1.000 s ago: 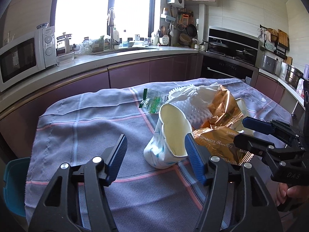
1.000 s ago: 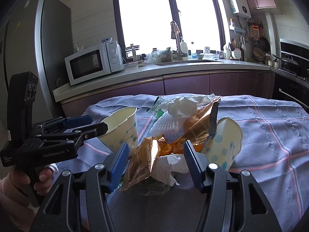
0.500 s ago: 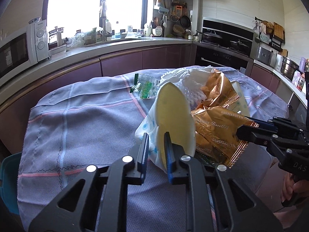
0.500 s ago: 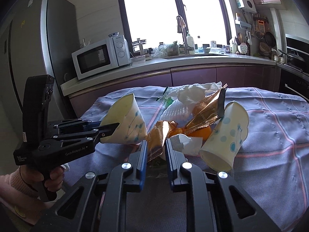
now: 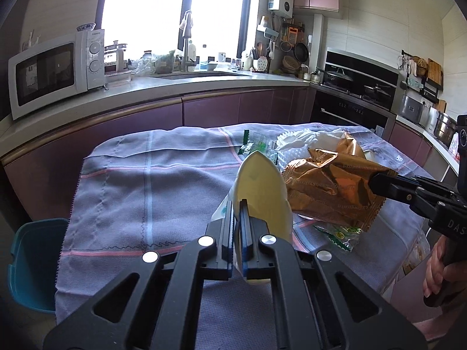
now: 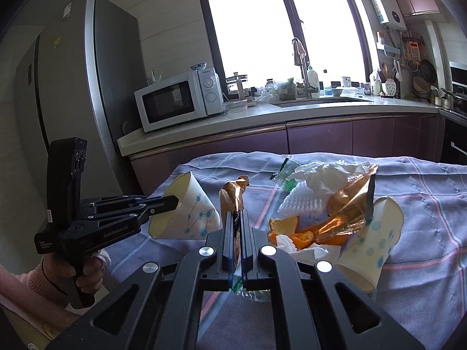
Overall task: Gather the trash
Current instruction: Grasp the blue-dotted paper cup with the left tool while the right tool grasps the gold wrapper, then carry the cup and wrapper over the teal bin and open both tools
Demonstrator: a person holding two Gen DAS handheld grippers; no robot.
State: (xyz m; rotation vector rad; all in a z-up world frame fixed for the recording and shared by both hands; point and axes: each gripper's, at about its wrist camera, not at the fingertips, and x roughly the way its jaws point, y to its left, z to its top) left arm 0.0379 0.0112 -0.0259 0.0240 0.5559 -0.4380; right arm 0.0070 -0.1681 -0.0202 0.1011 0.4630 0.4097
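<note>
My left gripper [image 5: 237, 227] is shut on the rim of a paper cup [image 5: 262, 186] with blue dots and holds it above the cloth; the cup also shows in the right wrist view [image 6: 189, 213]. My right gripper [image 6: 238, 233] is shut on a gold snack wrapper [image 6: 233, 198], lifted off the pile; the wrapper shows in the left wrist view [image 5: 327, 186]. On the grey checked cloth [image 6: 423, 180] lie a second paper cup [image 6: 370, 242], orange peel [image 6: 294, 233], white tissue [image 6: 327, 175], white foam netting [image 6: 300, 204] and green wrappers [image 5: 338, 233].
A teal bin [image 5: 32, 262] stands on the floor left of the table. A counter with a microwave [image 5: 55, 70] and sink runs behind. A fridge [image 6: 87, 87] stands at the left. An oven [image 5: 356, 99] is at the back right.
Both grippers closed from wide open: the left on the paper cup, the right on the gold wrapper. Both items have since been lifted off the cloth.
</note>
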